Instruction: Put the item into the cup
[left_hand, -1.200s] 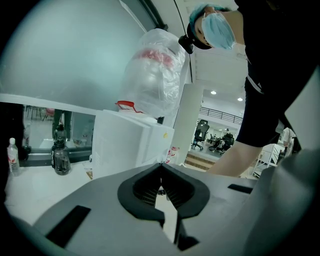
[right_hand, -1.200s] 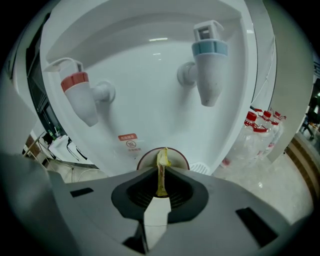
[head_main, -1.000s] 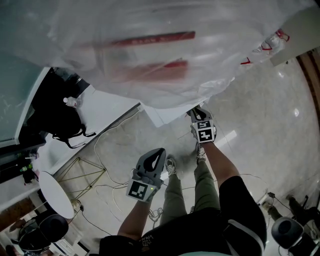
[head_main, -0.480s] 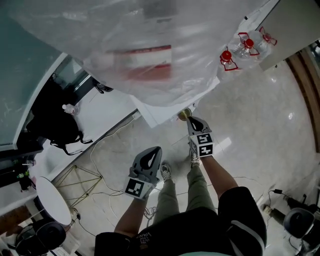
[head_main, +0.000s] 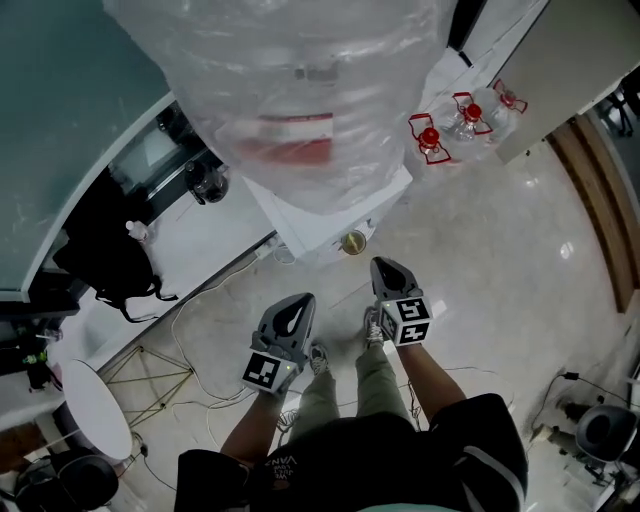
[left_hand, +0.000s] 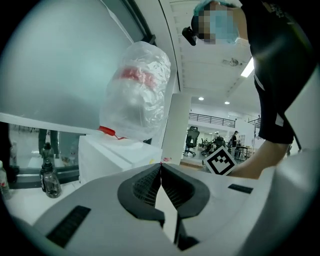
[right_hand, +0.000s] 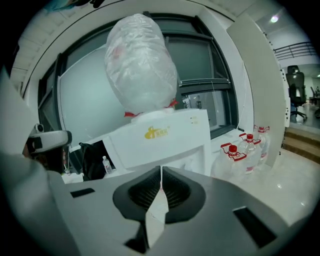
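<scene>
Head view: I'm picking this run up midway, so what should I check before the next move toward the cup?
1. Left gripper open for a grasp: not ok, jaws together with nothing between them.
2. Right gripper open for a grasp: not ok, jaws together, empty.
3. Cup located: ok, it sits at the front of the white dispenser, ahead of the right gripper.
4. Item located: cannot tell, none is recognisable.
5. Cup free to receive it: cannot tell, too small to see inside.
</scene>
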